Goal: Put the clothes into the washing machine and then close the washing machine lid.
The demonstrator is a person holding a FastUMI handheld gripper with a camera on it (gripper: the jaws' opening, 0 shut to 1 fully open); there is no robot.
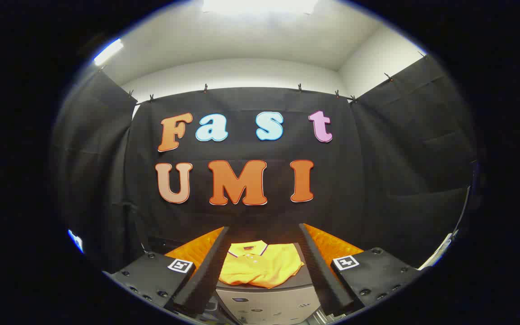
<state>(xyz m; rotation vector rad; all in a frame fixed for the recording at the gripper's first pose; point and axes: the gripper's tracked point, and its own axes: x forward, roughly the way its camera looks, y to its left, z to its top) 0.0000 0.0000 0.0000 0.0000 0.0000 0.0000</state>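
Lying folded on the dark lid point(297, 283) of the washer point(266, 304), one yellow polo shirt point(260, 269) sits collar toward the far wall, its near hem draped at the lid's front edge. The tool point(263, 234) hangs released in front of it, two fingers point(212, 266) spread wide with the shirt seen between them and a little beyond, touching neither. One washer stands below, its grey front panel near the tool. Black cloth point(377, 180) closes the booth behind and on both sides.
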